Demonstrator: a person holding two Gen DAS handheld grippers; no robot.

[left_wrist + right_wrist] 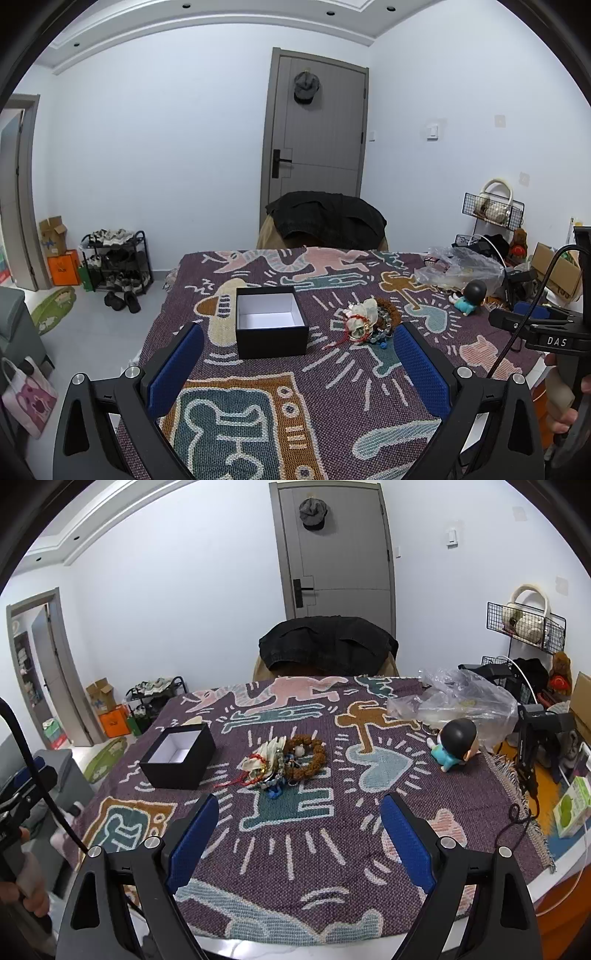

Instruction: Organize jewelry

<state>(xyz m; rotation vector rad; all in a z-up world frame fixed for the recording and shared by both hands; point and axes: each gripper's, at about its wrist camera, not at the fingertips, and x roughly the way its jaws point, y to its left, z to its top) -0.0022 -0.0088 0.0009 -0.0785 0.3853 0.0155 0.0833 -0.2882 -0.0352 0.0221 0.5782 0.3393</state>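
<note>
A pile of jewelry [369, 322] [286, 763], with a brown bead bracelet, a red cord, grey-green beads and a pale pouch, lies on the patterned cloth. To its left stands an open black box [271, 321] [178, 757] with a white, empty inside. My left gripper [298, 338] hovers open over the near cloth, the box just beyond its left finger and the pile by its right finger. My right gripper [299, 808] hangs open short of the pile, nothing between its blue pads. The right gripper's body also shows at the left wrist view's right edge.
A small figurine [452, 747] [471, 295] and a crumpled clear plastic bag [458, 701] [458, 267] lie at the cloth's far right. A chair with a dark jacket [327, 646] stands behind the table. Wire racks and boxes crowd the right side.
</note>
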